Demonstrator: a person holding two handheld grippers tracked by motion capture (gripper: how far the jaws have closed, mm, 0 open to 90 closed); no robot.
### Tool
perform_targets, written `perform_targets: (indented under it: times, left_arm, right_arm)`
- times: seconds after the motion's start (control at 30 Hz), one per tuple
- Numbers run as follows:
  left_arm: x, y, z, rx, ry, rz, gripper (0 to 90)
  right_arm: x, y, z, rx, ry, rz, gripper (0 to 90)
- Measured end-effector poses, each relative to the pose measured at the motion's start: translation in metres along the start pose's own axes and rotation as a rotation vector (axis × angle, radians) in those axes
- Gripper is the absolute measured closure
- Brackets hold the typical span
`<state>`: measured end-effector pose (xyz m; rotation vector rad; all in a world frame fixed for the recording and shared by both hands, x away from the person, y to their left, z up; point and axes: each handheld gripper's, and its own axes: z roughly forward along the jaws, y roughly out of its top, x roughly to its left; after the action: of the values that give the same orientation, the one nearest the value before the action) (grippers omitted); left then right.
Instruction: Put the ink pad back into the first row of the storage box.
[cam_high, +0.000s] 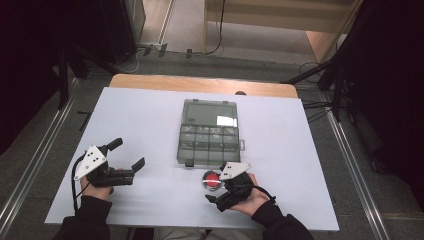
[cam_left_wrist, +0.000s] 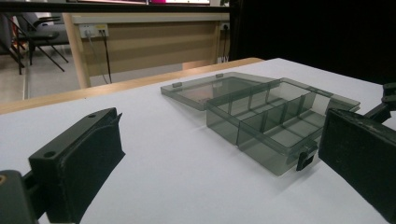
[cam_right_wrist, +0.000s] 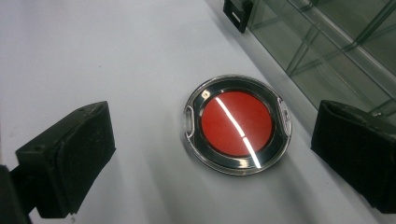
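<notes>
Round red disc case lies flat on the white worktop, just in front of the near edge of the open compartment box and close to the box's black latch. The case has a clear rim around a red centre; what it contains cannot be made out from these views.

Right gripper: positioned directly over the case, tilted down toward it. In the right gripper view the jaws are spread wide, one on each side of the case, with clear worktop between each pad and the rim. Nothing is held. The case sits slightly toward the far jaw side and a little ahead of the pads, so the jaws must probably advance and lower before closing.

Left gripper: resting well to the left of the box, jaws spread and empty, aimed across the worktop toward the box. In the left gripper view the box stands open with its lid laid back flat and its divided compartments apparently empty.

Key relation: the right gripper is much the nearer to the case. Being round, the case has no long axis, so any grasp line across its width will serve. The box wall lies just beyond the case; clearance on that side is the tighter one for the far jaw.
</notes>
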<state>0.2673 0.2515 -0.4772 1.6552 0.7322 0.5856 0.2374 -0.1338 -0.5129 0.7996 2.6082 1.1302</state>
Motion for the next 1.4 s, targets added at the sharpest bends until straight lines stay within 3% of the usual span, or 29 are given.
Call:
perform_targets:
  times: [0.13, 0.53, 0.67, 0.7, 0.93, 1.0, 1.4]
  left_arm:
    - [0.000, 0.000, 0.000, -0.003, -0.001, -0.001, 0.0]
    - [0.000, 0.000, 0.000, -0.006, 0.001, -0.007, 0.0]
    - [0.000, 0.000, 0.000, -0.004, 0.002, -0.006, 0.0]
    - [0.000, 0.000, 0.000, -0.007, 0.001, -0.007, 0.0]
    - [0.000, 0.000, 0.000, -0.007, 0.001, -0.007, 0.0]
    - [0.000, 0.000, 0.001, -0.005, 0.000, -0.007, 0.0]
    - [0.000, 0.000, 0.000, -0.005, 0.000, -0.006, 0.0]
  right_arm:
    - [-0.002, 0.001, 0.004, 0.020, 0.009, 0.008, 2.3]
    - [-0.005, 0.004, 0.013, 0.065, -0.027, 0.003, 4.5]
    - [-0.004, 0.006, 0.015, 0.078, -0.039, 0.005, 9.5]
    - [-0.005, 0.007, 0.017, 0.086, -0.041, 0.005, 14.5]
    - [-0.005, 0.009, 0.020, 0.094, -0.047, 0.012, 21.8]
    - [-0.004, 0.010, 0.019, 0.096, -0.060, 0.025, 30.7]
    - [-0.004, 0.011, 0.017, 0.104, -0.069, 0.039, 31.0]
